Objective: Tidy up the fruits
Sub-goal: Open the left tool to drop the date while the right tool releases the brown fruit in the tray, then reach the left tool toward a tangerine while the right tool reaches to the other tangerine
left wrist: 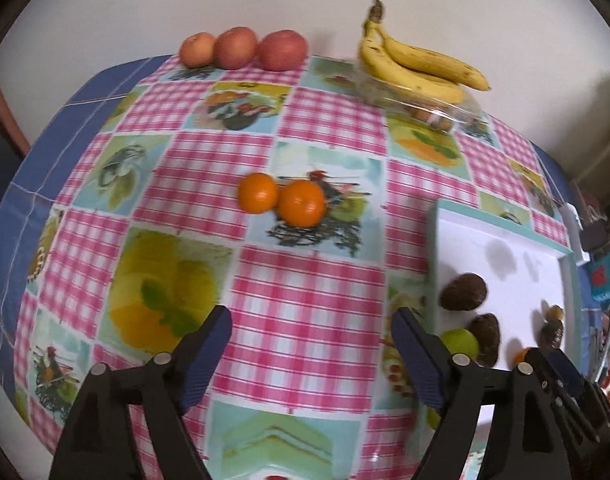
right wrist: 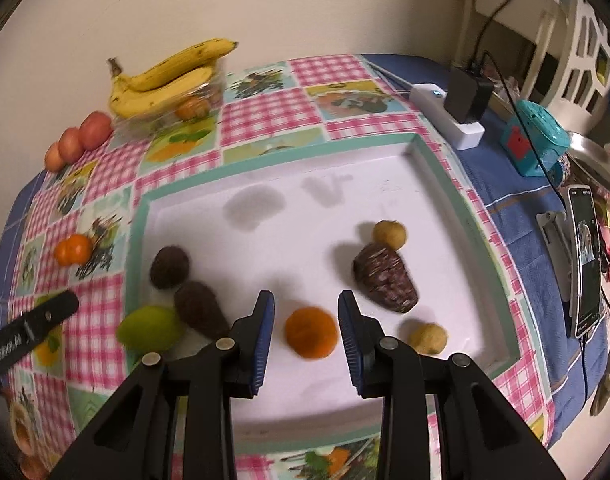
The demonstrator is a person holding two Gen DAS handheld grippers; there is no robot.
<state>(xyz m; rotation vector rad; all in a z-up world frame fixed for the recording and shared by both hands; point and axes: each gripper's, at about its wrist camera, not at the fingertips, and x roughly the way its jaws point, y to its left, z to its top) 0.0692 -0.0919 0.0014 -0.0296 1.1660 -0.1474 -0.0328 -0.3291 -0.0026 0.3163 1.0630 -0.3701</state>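
Right now the left gripper [left wrist: 307, 344] stands spread wide over the checked counter [left wrist: 305, 280], nothing between its jaws. Two oranges [left wrist: 283, 199] lie touching at its twelve o'clock. The right gripper [right wrist: 305, 330] hangs over the white tray [right wrist: 445, 168], jaws apart and not pinching; an orange [right wrist: 311, 332] sits on the tray between them, untouched. Bananas [right wrist: 165, 80] rest at eleven o'clock.

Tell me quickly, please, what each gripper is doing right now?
Left gripper: open, holding nothing.
Right gripper: open around the orange, pads not touching it.
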